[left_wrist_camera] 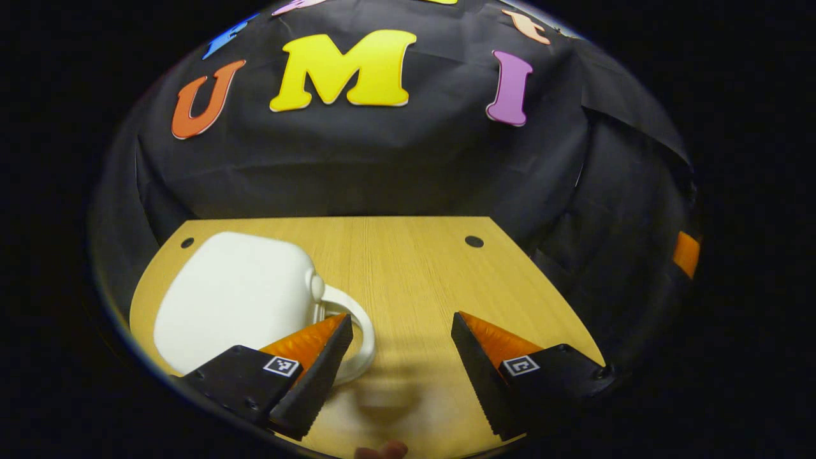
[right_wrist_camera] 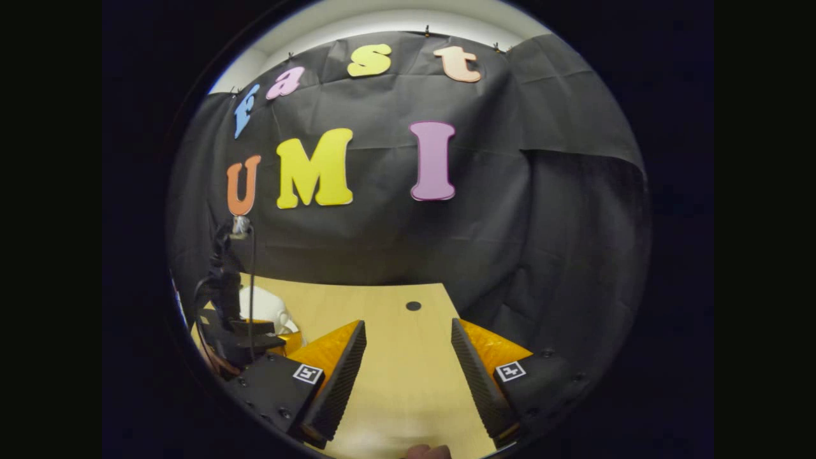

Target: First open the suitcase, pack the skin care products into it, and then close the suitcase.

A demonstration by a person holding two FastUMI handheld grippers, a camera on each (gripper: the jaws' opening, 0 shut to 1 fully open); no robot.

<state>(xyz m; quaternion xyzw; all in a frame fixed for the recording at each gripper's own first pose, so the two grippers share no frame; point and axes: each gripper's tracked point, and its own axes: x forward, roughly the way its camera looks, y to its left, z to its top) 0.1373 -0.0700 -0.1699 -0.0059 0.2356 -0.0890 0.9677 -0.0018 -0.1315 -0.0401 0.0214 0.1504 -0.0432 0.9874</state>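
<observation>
A small white suitcase (left_wrist_camera: 239,299) lies flat and closed on the left of the wooden table (left_wrist_camera: 414,274), its loop handle (left_wrist_camera: 357,338) pointing right. My left gripper (left_wrist_camera: 401,322) is open just right of the case, its left finger in front of the handle, nothing between the fingers. In the right gripper view my right gripper (right_wrist_camera: 408,328) is open over bare table. Far left in that view stands the left gripper (right_wrist_camera: 239,338) with its cable, and the white suitcase (right_wrist_camera: 261,309) partly hidden behind it.
Black cloth walls close the table at the back and right. Two dark round holes (left_wrist_camera: 473,241) (left_wrist_camera: 187,243) sit near the table's far edge. A fingertip (left_wrist_camera: 382,451) shows at the bottom edge of the left gripper view.
</observation>
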